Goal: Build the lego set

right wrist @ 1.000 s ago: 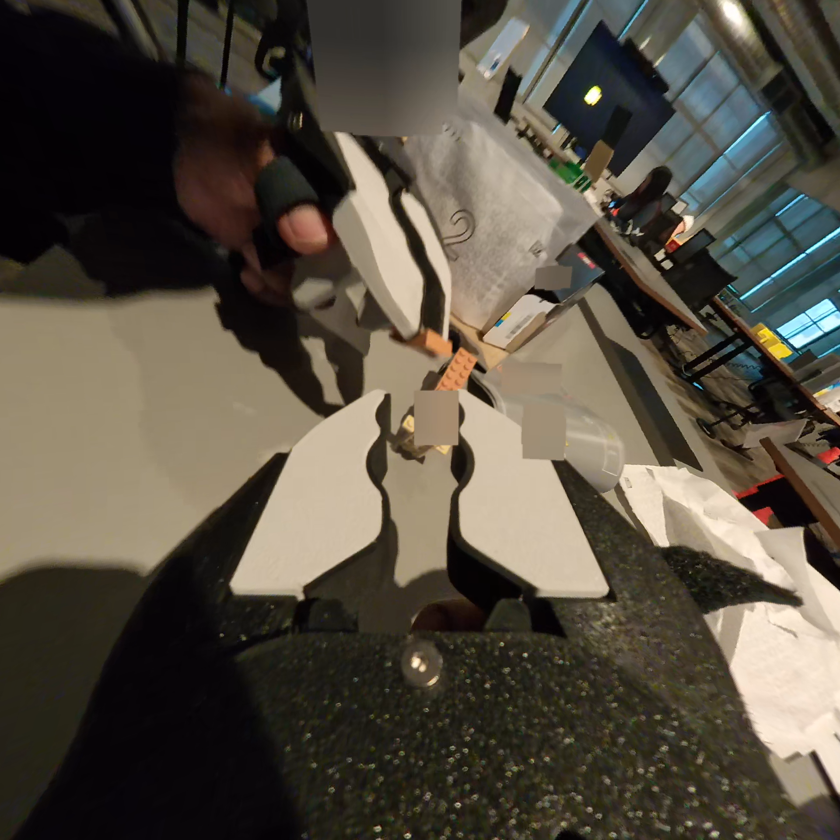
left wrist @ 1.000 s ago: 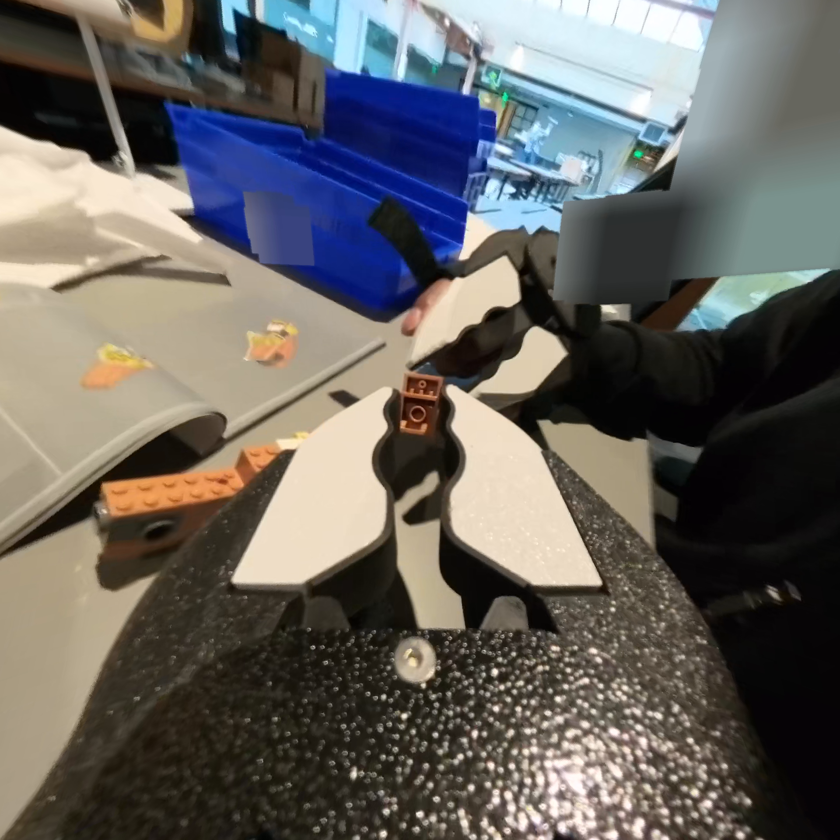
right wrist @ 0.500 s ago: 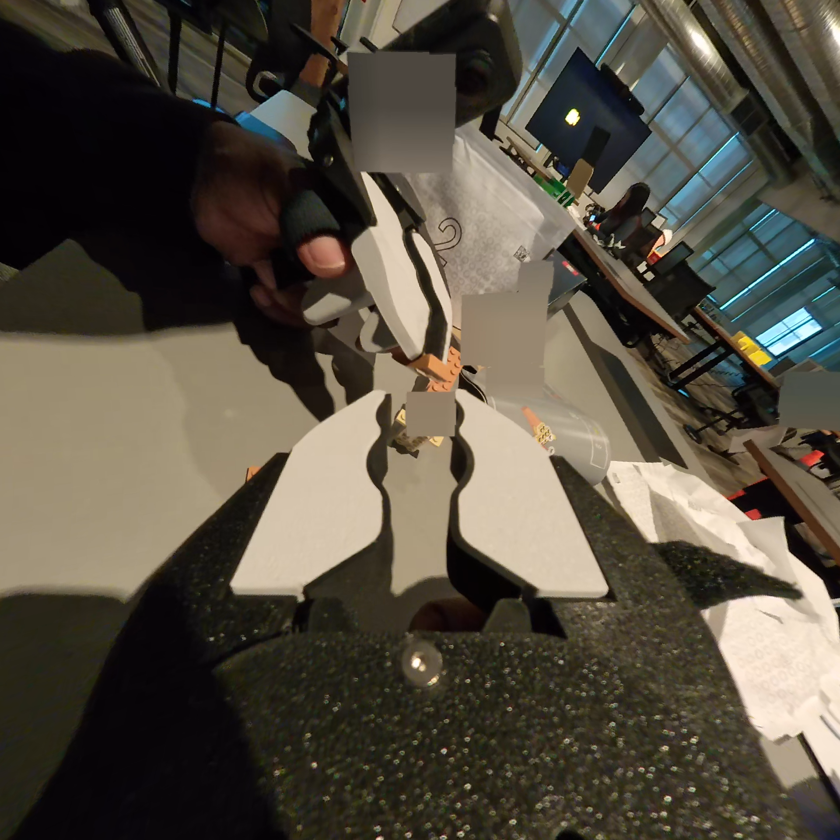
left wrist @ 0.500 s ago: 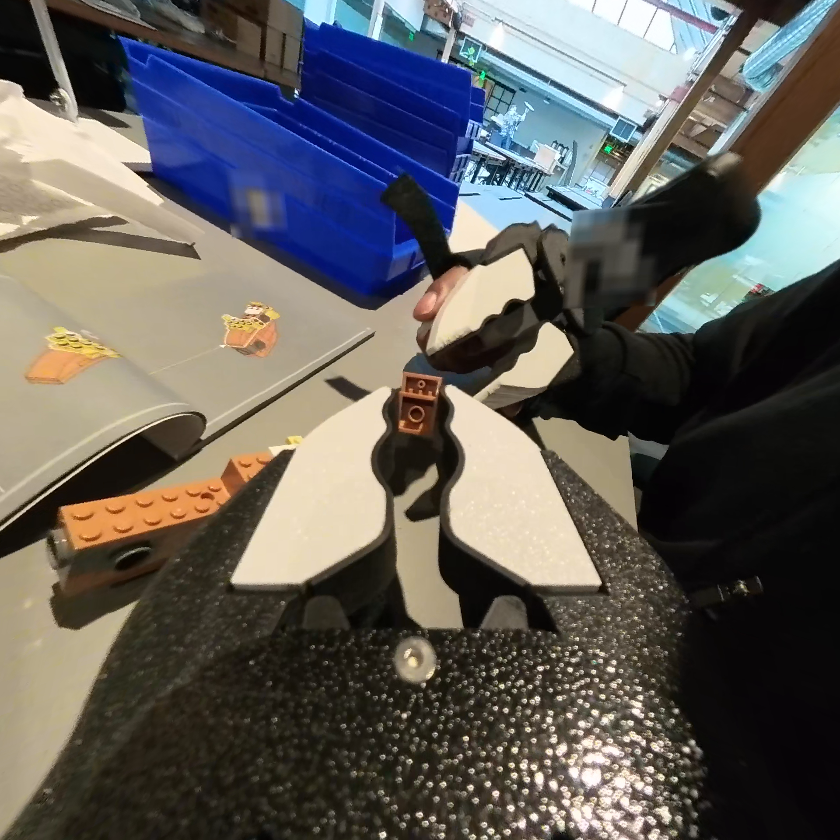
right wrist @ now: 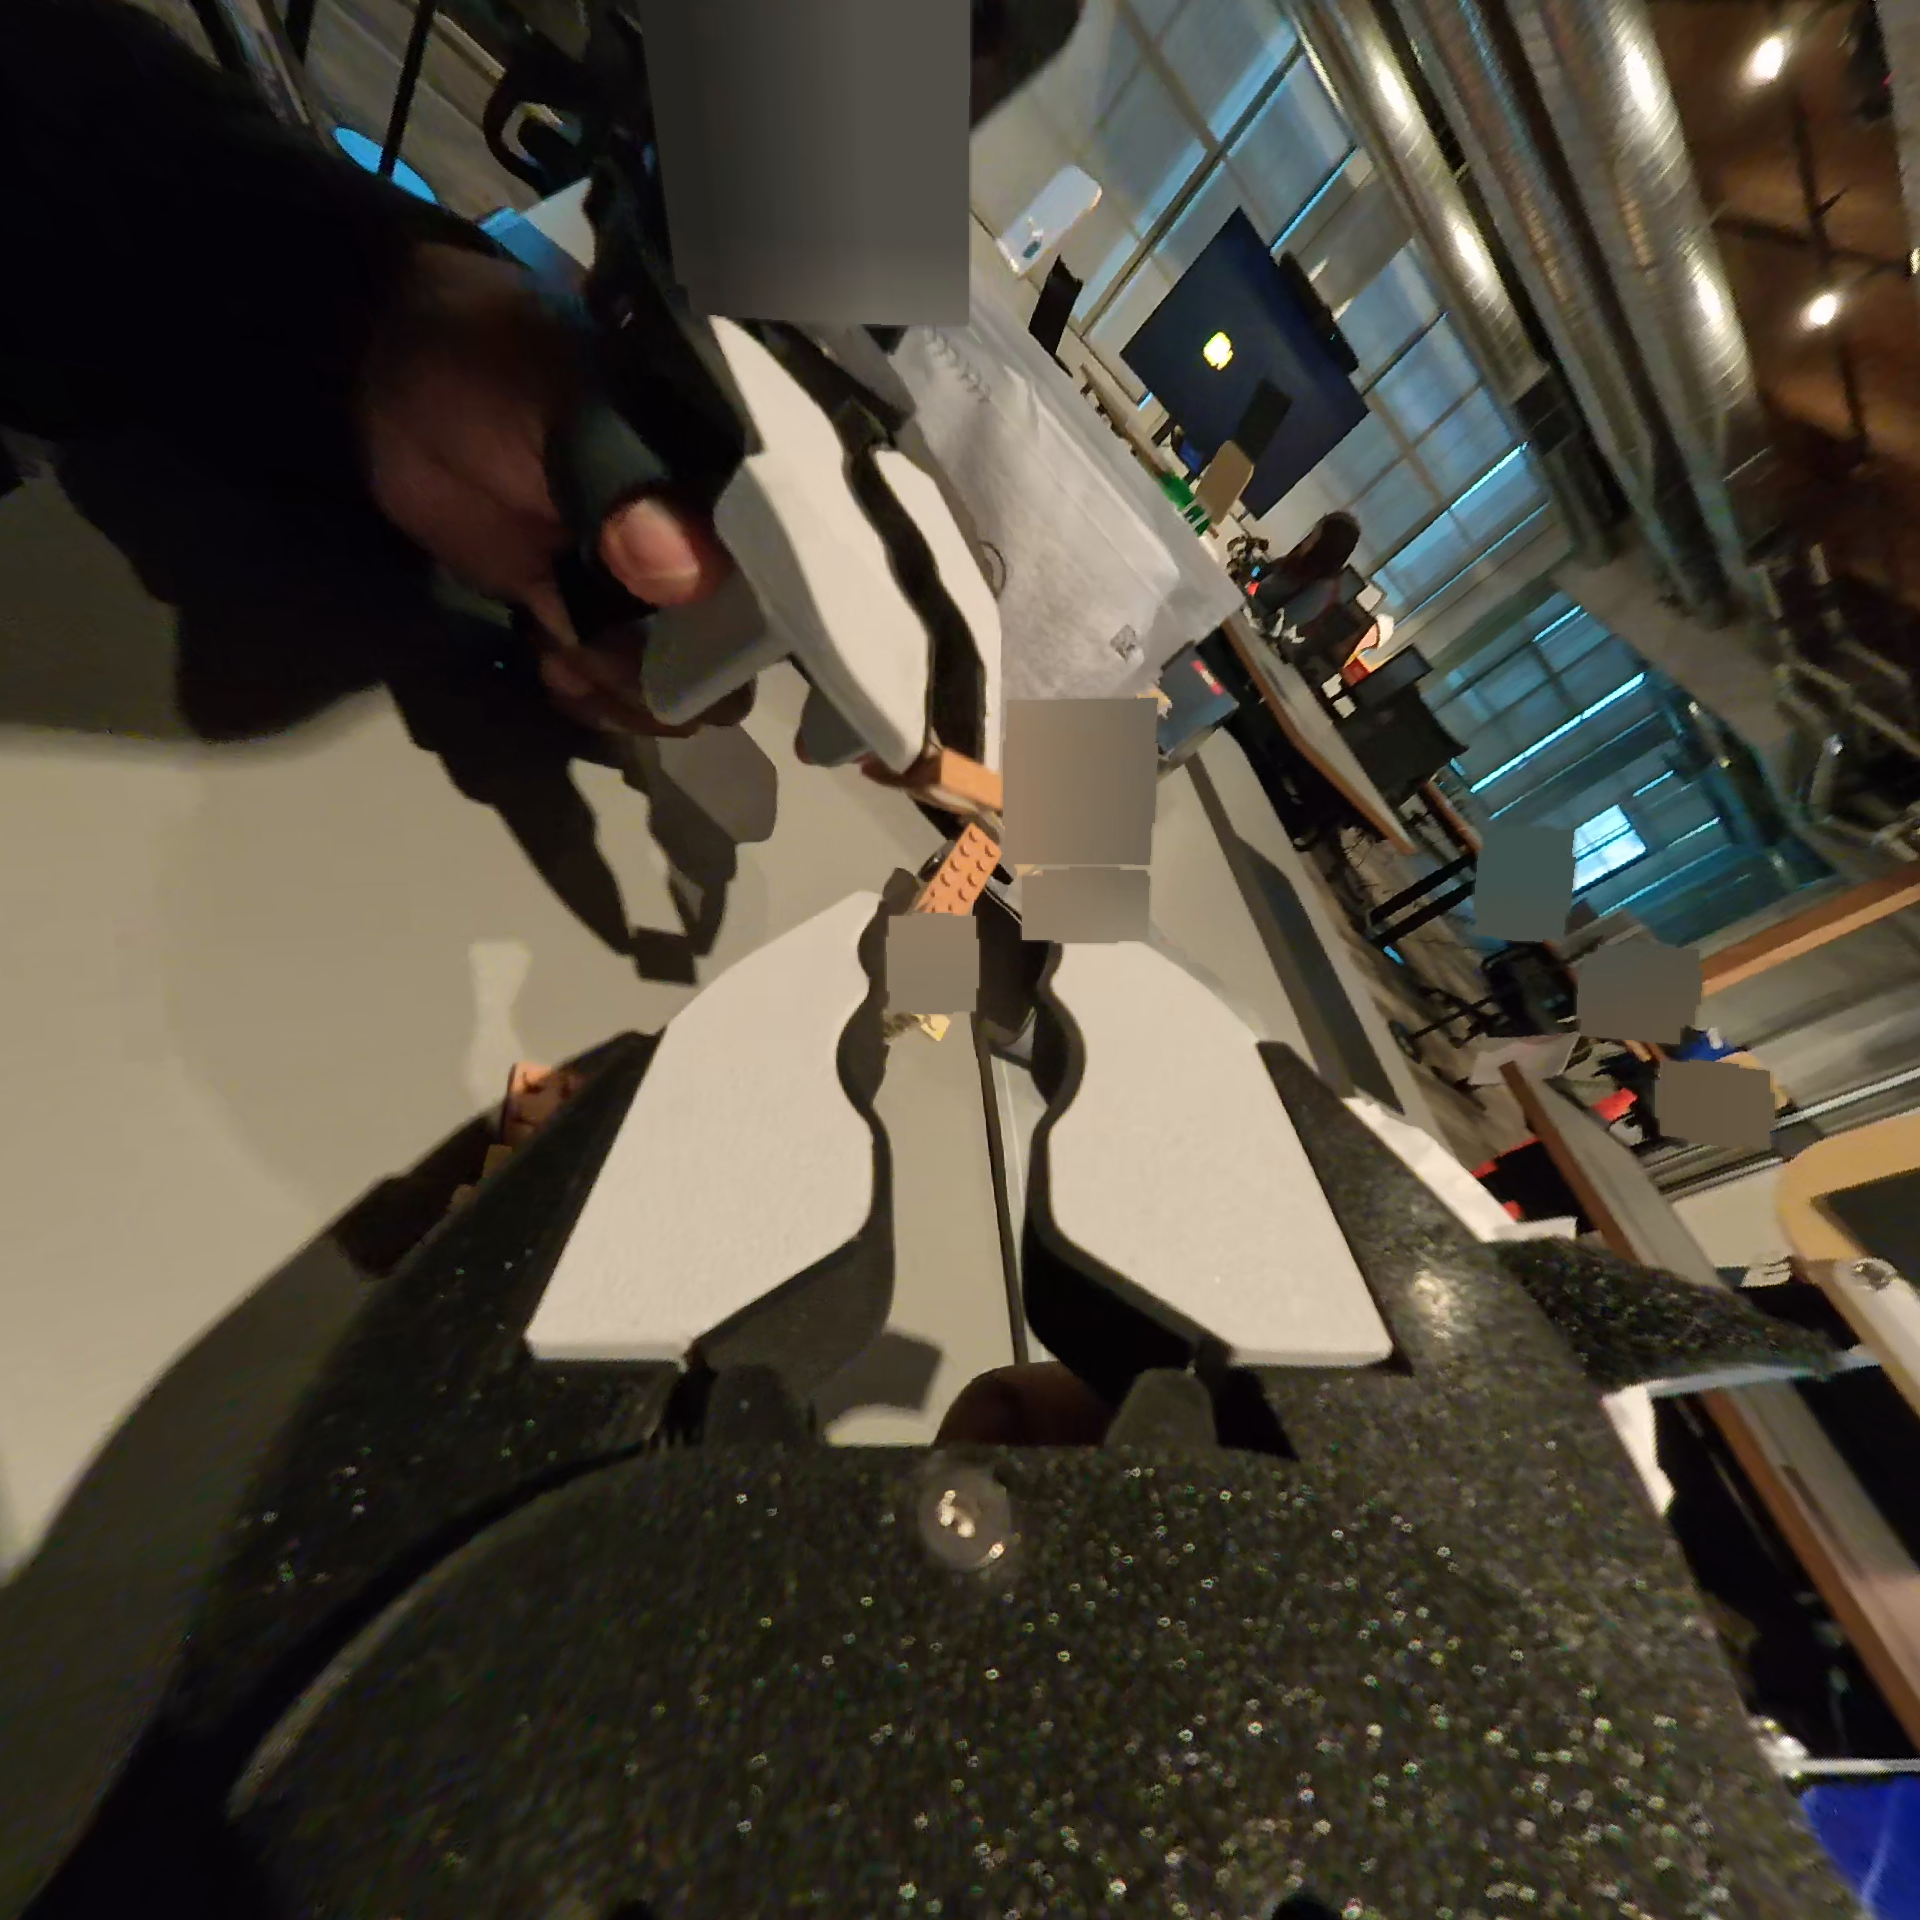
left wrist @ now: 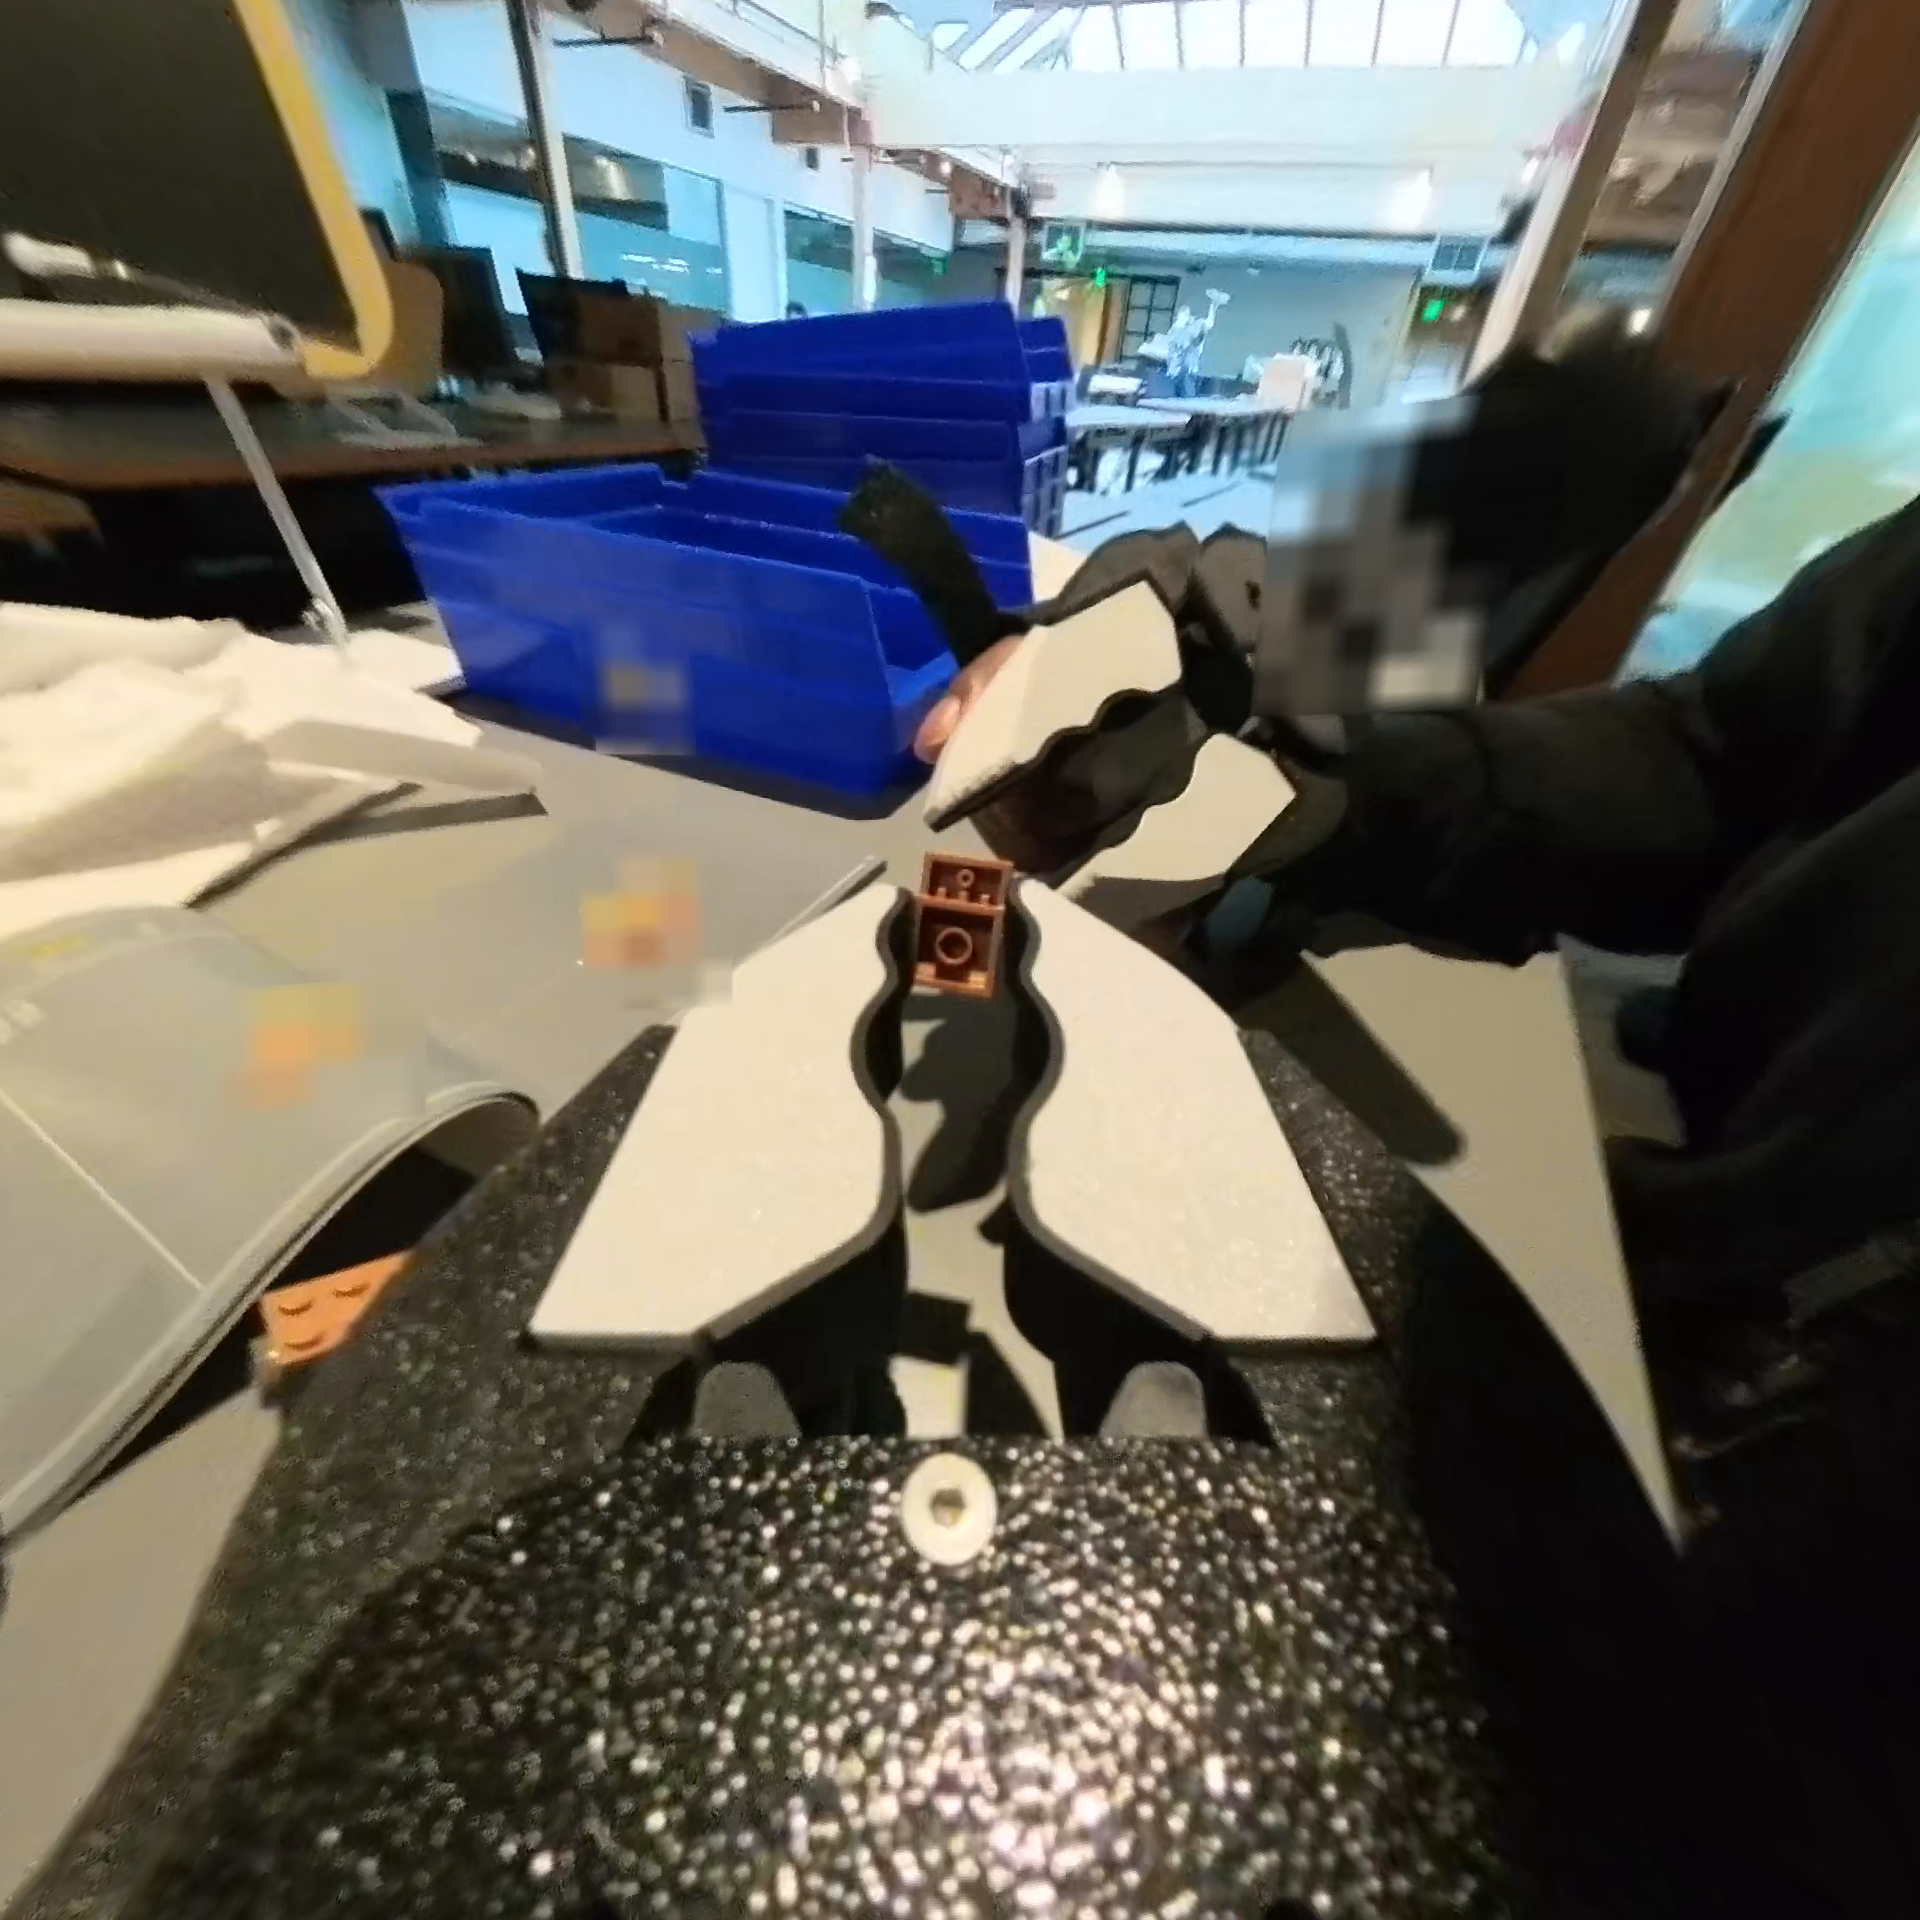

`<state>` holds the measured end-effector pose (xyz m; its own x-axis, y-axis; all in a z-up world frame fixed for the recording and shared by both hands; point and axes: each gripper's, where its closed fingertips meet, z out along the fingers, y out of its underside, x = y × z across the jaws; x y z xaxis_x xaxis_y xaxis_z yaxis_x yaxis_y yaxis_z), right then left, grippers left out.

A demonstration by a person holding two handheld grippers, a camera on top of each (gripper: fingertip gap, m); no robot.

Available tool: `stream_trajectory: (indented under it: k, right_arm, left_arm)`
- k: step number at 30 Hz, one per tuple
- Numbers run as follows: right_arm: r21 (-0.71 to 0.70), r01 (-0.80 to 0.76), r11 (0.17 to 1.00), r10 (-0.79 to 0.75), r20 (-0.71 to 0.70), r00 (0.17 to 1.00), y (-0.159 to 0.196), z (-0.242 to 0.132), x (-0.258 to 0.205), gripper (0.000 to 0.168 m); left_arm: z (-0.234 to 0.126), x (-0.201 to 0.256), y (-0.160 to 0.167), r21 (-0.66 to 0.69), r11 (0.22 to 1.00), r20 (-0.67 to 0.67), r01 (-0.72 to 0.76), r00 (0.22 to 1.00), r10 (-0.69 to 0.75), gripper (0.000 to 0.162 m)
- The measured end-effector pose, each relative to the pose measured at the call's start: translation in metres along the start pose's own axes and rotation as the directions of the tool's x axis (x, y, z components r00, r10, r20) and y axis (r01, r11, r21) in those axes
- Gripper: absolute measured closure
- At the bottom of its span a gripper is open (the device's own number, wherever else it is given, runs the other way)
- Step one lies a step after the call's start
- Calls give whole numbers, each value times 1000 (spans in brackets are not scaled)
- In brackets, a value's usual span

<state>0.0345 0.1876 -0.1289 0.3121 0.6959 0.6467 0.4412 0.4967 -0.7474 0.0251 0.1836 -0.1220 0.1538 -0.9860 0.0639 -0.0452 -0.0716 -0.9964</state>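
Observation:
My left gripper (left wrist: 961,940) is shut on a small brown brick (left wrist: 961,935) and holds it above the grey table (left wrist: 727,831). It also shows in the right wrist view (right wrist: 940,743), upper left, with the brown brick (right wrist: 966,774) at its tips. My right gripper (right wrist: 956,982) is shut on a small tan piece (right wrist: 923,1023), mostly hidden by a mosaic patch. In the left wrist view the right gripper (left wrist: 1049,800) hovers just beyond the brown brick, apart from it. An orange studded build (left wrist: 322,1314) lies at lower left; it also shows in the right wrist view (right wrist: 961,873).
An open instruction booklet (left wrist: 156,1091) lies on the left of the table. Blue bins (left wrist: 665,634) stand at the back. White paper (left wrist: 156,686) lies at far left. A person's dark sleeve (left wrist: 1662,790) fills the right side. A white bag (right wrist: 1049,540) lies beyond the grippers. My two grippers' fingertips are within a few centimetres of each other.
The left wrist view has swung, so the orange build has slid to the lower left edge. The right wrist view has rolled. Both grippers keep their hold and stay close together.

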Motion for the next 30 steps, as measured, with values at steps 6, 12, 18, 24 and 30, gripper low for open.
stream_trajectory:
  k: [6,12,18,24,30]
  right_arm:
    - [-22,98,995,-97,30,995,1,0,-10,144]
    - [-63,227,972,-222,80,972,6,2,-22,139]
    - [-82,340,937,-328,134,935,5,3,-35,139]
    - [-71,388,919,-372,165,913,1,3,-45,149]
    - [-75,394,916,-375,188,908,1,4,-51,159]
  left_arm:
    - [7,2,25,-218,961,55,-169,981,185,147]
    - [3,10,35,-355,929,-23,-103,995,102,147]
    - [-2,21,36,-432,901,-107,-47,994,0,146]
    - [-2,26,40,-486,873,-136,-38,990,-33,146]
    - [-4,27,45,-524,851,-117,38,986,-116,147]
